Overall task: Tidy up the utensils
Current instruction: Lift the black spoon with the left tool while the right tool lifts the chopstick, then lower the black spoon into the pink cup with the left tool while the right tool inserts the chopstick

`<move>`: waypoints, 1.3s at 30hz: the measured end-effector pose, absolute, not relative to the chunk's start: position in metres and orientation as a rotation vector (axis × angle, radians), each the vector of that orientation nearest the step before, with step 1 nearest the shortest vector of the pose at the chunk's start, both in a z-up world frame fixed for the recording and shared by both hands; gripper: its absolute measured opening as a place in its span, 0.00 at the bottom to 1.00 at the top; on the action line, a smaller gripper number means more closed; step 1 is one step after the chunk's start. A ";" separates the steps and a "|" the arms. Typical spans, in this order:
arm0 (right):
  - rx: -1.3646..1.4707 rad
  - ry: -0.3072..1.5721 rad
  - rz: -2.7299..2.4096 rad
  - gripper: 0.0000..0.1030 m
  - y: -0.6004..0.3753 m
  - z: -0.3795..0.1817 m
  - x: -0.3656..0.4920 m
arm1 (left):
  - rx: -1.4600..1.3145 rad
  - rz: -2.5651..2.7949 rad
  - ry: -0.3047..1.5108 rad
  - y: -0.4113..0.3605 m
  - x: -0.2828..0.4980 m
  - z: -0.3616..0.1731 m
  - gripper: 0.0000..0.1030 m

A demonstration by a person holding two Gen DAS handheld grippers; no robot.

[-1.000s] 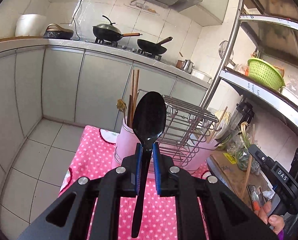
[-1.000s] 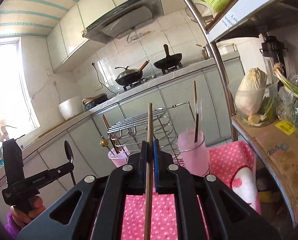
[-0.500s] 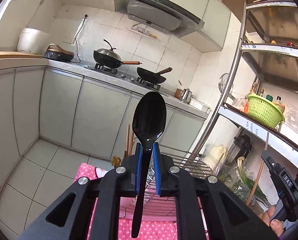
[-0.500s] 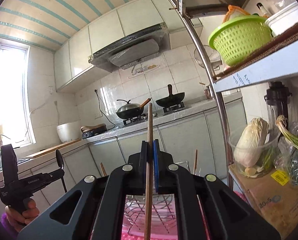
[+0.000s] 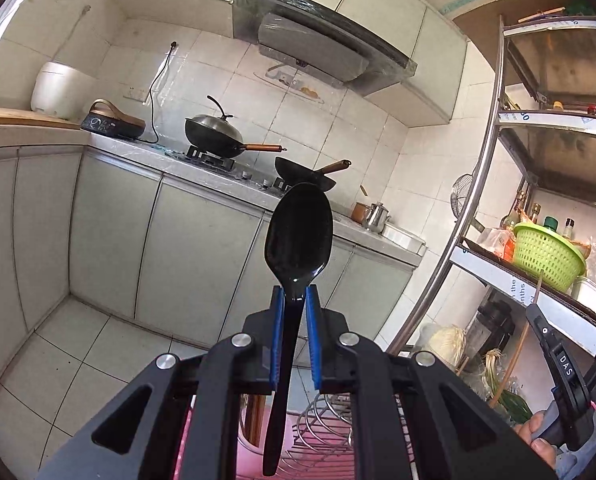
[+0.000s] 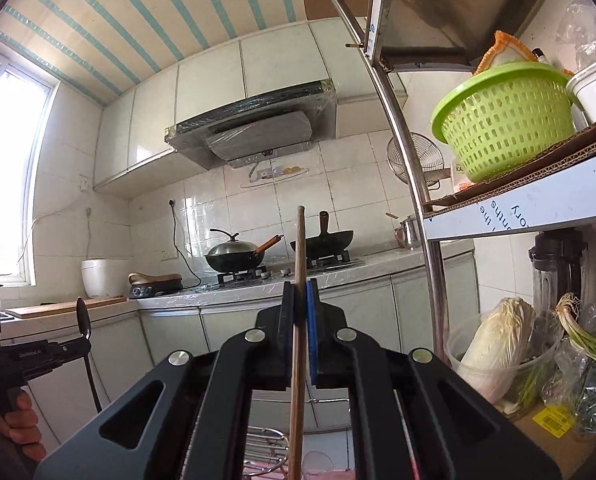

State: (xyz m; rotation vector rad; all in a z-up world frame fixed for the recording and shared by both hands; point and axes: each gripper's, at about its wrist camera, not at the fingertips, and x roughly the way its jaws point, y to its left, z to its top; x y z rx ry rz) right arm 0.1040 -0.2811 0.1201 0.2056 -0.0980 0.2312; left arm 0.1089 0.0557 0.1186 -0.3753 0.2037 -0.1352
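Note:
My left gripper (image 5: 295, 294) is shut on a black plastic spoon (image 5: 299, 232), which stands upright with its bowl up. In the right wrist view the same spoon (image 6: 83, 318) and left gripper (image 6: 82, 346) show at the far left. My right gripper (image 6: 301, 290) is shut on a single brown wooden chopstick (image 6: 299, 256) that stands upright between the pads. That chopstick (image 5: 515, 354) and the right gripper (image 5: 531, 312) appear at the right edge of the left wrist view. A wire rack (image 5: 325, 440) and a pink cup (image 5: 248, 450) lie far below, mostly hidden by the fingers.
A steel shelf post (image 6: 413, 184) rises close on the right, with a green basket (image 6: 505, 120) on its shelf and cabbage (image 6: 493, 336) below. Two woks (image 5: 214, 132) sit on the stove across the floor. A pink dotted cloth (image 5: 182, 448) peeks out underneath.
Both grippers have risen and tilted upward with their utensils still held. The table, cups and rack have dropped almost out of view; ceiling and range hood now fill the frames.

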 end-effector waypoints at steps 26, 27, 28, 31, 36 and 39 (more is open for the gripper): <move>0.148 -0.024 0.174 0.06 -0.271 0.074 0.143 | -0.340 -0.130 0.206 0.043 0.153 0.065 0.10; 0.159 -0.015 0.180 0.06 -0.272 0.072 0.140 | -0.347 -0.131 0.212 0.043 0.152 0.062 0.10; 0.164 -0.003 0.185 0.06 -0.272 0.070 0.137 | -0.350 -0.136 0.220 0.043 0.151 0.060 0.10; 0.177 0.042 0.192 0.06 -0.271 0.062 0.128 | -0.350 -0.135 0.249 0.043 0.147 0.051 0.10; 0.208 0.086 0.205 0.06 -0.276 0.049 0.107 | -0.371 -0.143 0.296 0.041 0.137 0.037 0.10; 0.239 0.109 0.201 0.07 -0.282 0.042 0.095 | -0.367 -0.145 0.318 0.037 0.131 0.028 0.10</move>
